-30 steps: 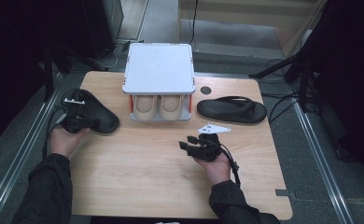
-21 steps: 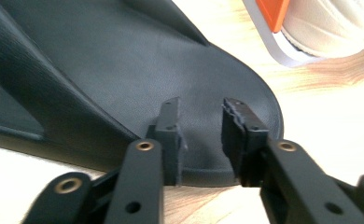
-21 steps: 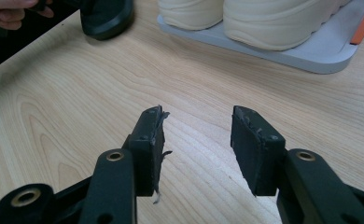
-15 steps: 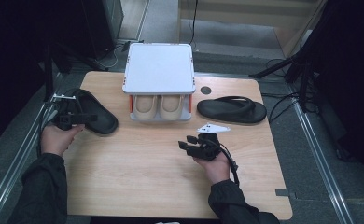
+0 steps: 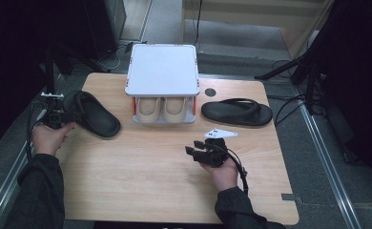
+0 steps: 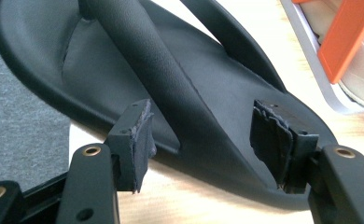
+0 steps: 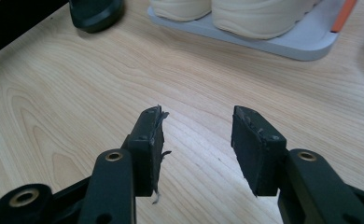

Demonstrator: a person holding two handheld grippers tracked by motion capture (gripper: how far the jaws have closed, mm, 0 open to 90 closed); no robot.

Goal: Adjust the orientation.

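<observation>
Wooden table (image 5: 141, 186), left of frame: left gripper (image 5: 55, 116) just opened wide, releasing black slipper (image 5: 91, 114); right gripper (image 5: 204, 150) idle, half-open, empty.

left sandal (image 5: 92, 115): plain matte black, fine grain on the strap | right sandal (image 5: 237, 112): black | shoes (image 5: 162, 109): cream | rack (image 5: 162, 70): pale grey top, orange posts | desk (image 5: 141, 171): light wood with wavy grain | hand-held gripper (image 5: 56, 116): black, brass rivets | sleeve (image 5: 38, 191): dark grey

Matt black rubbery sandal (image 6: 208, 93), wood-grain table (image 7: 77, 93)
</observation>
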